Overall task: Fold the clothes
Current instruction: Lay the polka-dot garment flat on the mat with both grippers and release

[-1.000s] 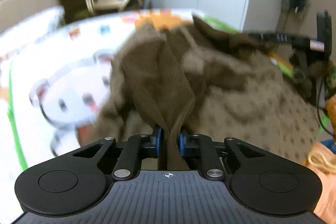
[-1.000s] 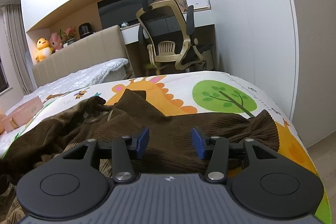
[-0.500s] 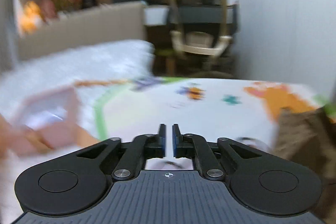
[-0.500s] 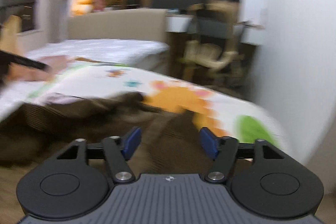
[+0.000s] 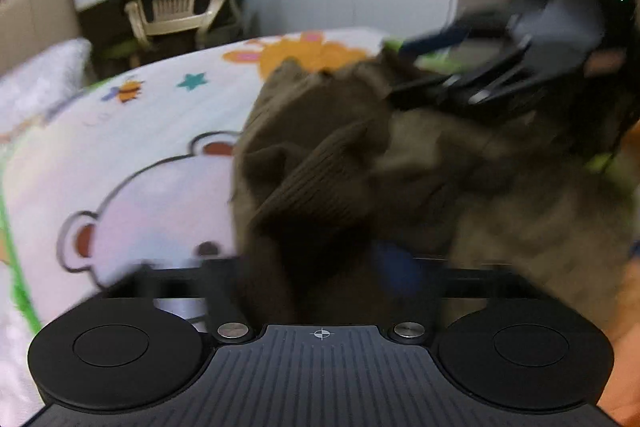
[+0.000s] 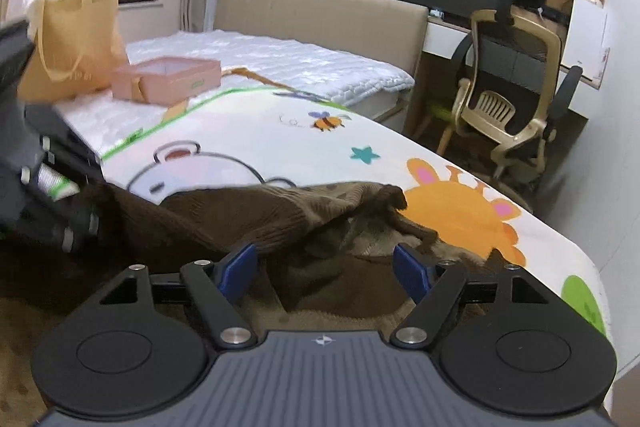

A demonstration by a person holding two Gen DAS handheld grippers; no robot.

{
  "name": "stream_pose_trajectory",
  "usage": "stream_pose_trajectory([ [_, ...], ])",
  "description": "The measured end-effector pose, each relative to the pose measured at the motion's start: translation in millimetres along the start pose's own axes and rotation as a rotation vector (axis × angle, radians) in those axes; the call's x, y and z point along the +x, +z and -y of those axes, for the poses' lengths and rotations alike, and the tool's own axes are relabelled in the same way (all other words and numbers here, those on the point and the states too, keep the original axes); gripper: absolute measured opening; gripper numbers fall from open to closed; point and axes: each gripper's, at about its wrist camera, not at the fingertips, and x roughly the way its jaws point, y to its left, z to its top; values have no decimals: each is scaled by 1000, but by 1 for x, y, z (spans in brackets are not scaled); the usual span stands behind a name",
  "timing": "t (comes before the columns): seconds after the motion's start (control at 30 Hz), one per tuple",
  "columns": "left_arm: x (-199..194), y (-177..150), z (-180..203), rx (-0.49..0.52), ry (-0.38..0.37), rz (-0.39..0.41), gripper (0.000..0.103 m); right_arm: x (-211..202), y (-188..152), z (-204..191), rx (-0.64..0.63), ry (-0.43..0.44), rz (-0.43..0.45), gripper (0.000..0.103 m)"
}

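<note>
A brown knit sweater (image 5: pixel 360 163) lies crumpled on a cartoon-printed mat (image 5: pixel 152 155); it also shows in the right wrist view (image 6: pixel 280 219). My left gripper (image 5: pixel 320 267) is blurred, its jaws spread wide, with a bunched fold of the sweater lying between them. My right gripper (image 6: pixel 326 263) is open and empty just over the sweater's near folds. The right gripper shows blurred at the upper right of the left wrist view (image 5: pixel 520 67); the left one is at the left edge of the right wrist view (image 6: pixel 36 187).
The mat (image 6: pixel 280 143) covers a bed with a white quilt (image 6: pixel 272 55). A pink box (image 6: pixel 168 79) and a yellow tote bag (image 6: pixel 76 39) sit at the far left. An office chair (image 6: pixel 516 99) and a desk stand beyond the bed's end.
My left gripper let go of the sweater fold, swung away over the mat while shut, then came back to the sweater with jaws spread. My right gripper turned left and opened wider.
</note>
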Motion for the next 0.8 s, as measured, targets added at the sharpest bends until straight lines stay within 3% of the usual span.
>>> stream_pose_trajectory([
  [0.17,-26,17,-24,-8,100,99,8,4,-12,15,32,-65,-39,76],
  [0.3,-28,46,-81,-32,341,177,7,14,-16,29,-38,-214,-53,76],
  [0.37,-13,51,-120,-99,438,166,7,20,-21,39,-78,-322,-68,76],
  [0.43,6,48,-151,-154,504,125,6,24,-26,57,-60,-369,-97,76],
  [0.53,29,32,-174,-190,539,52,6,32,-38,82,-41,-420,-164,76],
  [0.67,47,10,-189,-214,547,-22,6,54,-55,107,-153,-583,-214,76],
  [0.73,48,6,-193,-215,558,-34,7,69,-55,126,-186,-684,-248,67],
  [0.8,47,7,-198,-216,570,-34,8,81,-55,149,-155,-747,-292,65],
])
